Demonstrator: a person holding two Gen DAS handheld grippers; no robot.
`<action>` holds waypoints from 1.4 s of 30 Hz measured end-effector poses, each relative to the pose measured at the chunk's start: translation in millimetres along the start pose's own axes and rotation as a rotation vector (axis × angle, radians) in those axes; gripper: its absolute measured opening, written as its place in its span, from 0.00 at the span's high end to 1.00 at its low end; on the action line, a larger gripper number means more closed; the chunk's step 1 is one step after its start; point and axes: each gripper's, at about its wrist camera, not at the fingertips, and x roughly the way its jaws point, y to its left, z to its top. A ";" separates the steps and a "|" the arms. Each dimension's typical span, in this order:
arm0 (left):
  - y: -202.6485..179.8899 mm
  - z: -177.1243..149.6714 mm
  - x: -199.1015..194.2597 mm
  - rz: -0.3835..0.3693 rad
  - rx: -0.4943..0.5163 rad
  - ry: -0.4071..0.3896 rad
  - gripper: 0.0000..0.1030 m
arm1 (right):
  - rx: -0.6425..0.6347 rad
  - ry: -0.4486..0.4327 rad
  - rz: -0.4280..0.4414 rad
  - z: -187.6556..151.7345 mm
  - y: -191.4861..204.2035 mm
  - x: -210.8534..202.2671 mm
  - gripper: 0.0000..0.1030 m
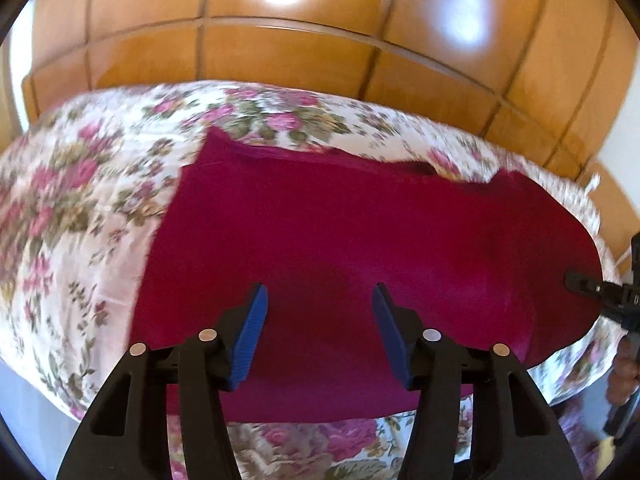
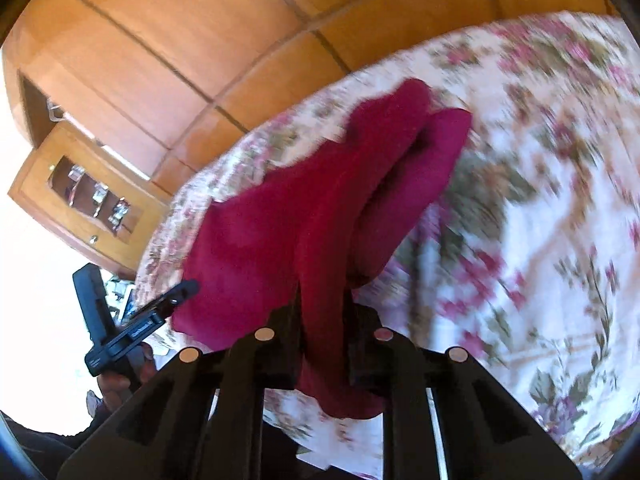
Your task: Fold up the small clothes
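A dark red garment (image 1: 340, 240) lies spread on the floral bedspread (image 1: 72, 208). My left gripper (image 1: 320, 300) is open just above the garment's near part, its blue pads (image 1: 250, 340) apart with nothing between them. In the right wrist view my right gripper (image 2: 322, 300) is shut on a bunched fold of the red garment (image 2: 320, 208), which rises from the bedspread (image 2: 540, 200) into the jaws. The right gripper also shows at the right edge of the left wrist view (image 1: 600, 292), at the garment's right end. The left gripper shows at the left of the right wrist view (image 2: 132, 320).
A wooden panelled wardrobe (image 1: 280, 40) stands behind the bed. A wooden nightstand (image 2: 84, 196) with metal handles stands at the bed's far left in the right wrist view. The bed's near edge (image 1: 280, 440) runs below the garment.
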 end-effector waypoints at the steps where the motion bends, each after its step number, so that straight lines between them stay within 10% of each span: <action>1: 8.5 1.6 -3.9 -0.008 -0.027 -0.002 0.52 | -0.017 -0.002 0.009 3.7 7.8 1.0 0.86; 12: 113.7 6.5 -49.0 -0.093 -0.300 -0.037 0.52 | -0.305 0.109 0.171 28.3 142.8 81.7 0.86; 22: 152.3 12.5 -64.9 -0.269 -0.448 -0.055 0.52 | -0.509 0.374 0.094 -37.7 218.9 221.6 0.85; 25: 155.9 17.5 -61.5 -0.336 -0.476 -0.040 0.52 | -0.533 0.361 0.114 -45.3 220.5 222.8 0.71; 27: 154.6 21.9 -59.1 -0.372 -0.484 -0.030 0.52 | -0.515 0.350 0.205 -47.7 220.2 205.2 0.41; 31: 147.7 31.4 -54.0 -0.435 -0.483 -0.007 0.43 | -0.510 0.302 0.243 -46.9 204.5 162.3 0.39; 42: 100.6 43.2 -2.2 -0.339 -0.331 0.173 0.44 | -0.613 0.187 -0.152 -79.6 147.7 127.2 0.50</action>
